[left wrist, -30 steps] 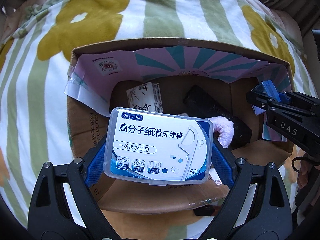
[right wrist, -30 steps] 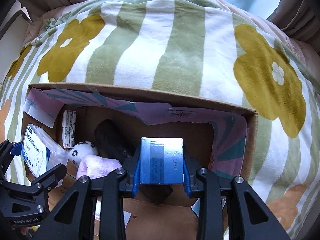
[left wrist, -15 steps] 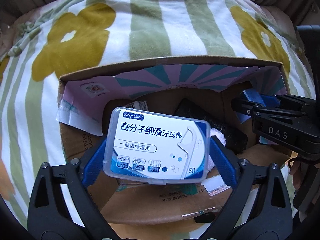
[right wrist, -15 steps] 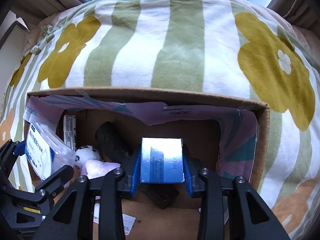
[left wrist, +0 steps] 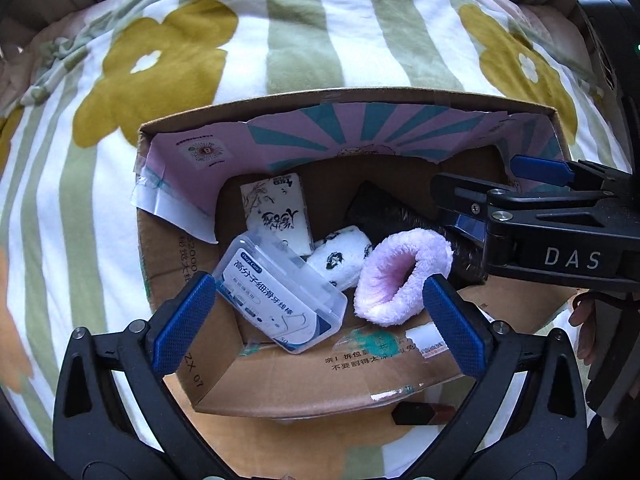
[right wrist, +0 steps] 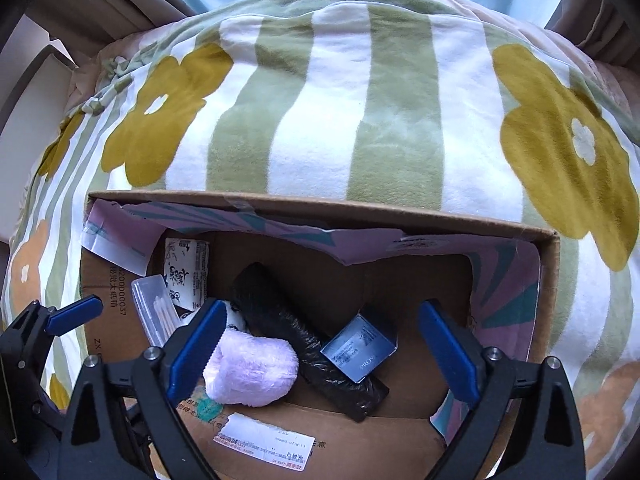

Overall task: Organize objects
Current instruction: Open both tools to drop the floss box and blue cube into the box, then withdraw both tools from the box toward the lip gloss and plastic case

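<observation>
Both grippers have jaws spread and hold nothing: left gripper and right gripper hang over the cardboard box on the striped flower blanket. Floss pick case lies tilted in the box's left part, leaning by the white printed packet and the black-and-white roll, with the pink fluffy piece just right of it. Small blue box sits tilted on the black wrapped bundle near the box's middle.
</observation>
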A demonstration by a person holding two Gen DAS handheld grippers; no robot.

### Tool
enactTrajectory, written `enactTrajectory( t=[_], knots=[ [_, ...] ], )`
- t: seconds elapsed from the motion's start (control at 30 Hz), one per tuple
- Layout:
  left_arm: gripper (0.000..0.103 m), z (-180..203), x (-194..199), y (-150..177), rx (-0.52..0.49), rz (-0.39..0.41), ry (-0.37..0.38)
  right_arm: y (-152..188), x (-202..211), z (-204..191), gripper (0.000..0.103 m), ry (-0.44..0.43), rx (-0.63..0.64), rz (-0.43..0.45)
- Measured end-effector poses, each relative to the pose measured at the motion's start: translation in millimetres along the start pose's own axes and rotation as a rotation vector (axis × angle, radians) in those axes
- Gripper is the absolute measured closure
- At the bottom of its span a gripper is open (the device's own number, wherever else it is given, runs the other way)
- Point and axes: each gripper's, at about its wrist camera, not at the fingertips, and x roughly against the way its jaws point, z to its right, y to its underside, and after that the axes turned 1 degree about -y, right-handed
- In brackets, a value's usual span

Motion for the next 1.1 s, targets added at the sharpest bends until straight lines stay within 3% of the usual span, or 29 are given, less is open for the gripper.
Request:
enactTrajectory(
  t=[0.27, 0.33, 0.63, 1.1],
  knots=[
    [0.0, 0.5, 33.7, 14.5, 0.0, 0.044, -0.001, 7.0, 36.3, -11.3, 0.007, 0.013, 0.031, 0.031],
    [0.0, -1.0, 46.6, 19.0, 0.014, 0.055, -0.001, 9.2, 49.4, -17.0, 0.001, 0.043, 0.057, 0.038],
    [0.0, -13.9, 115.4, 48.2, 0.062, 0.119, -0.006, 28.6, 125.5, -34.0, 0.001, 0.057, 0.07, 0.114],
    [0.0, -22.3, 223.4, 119.6, 0.141, 0.241, -0.051, 102.9, 231.9, -57.1, 0.001, 0.064, 0.01, 0.239]
  ],
)
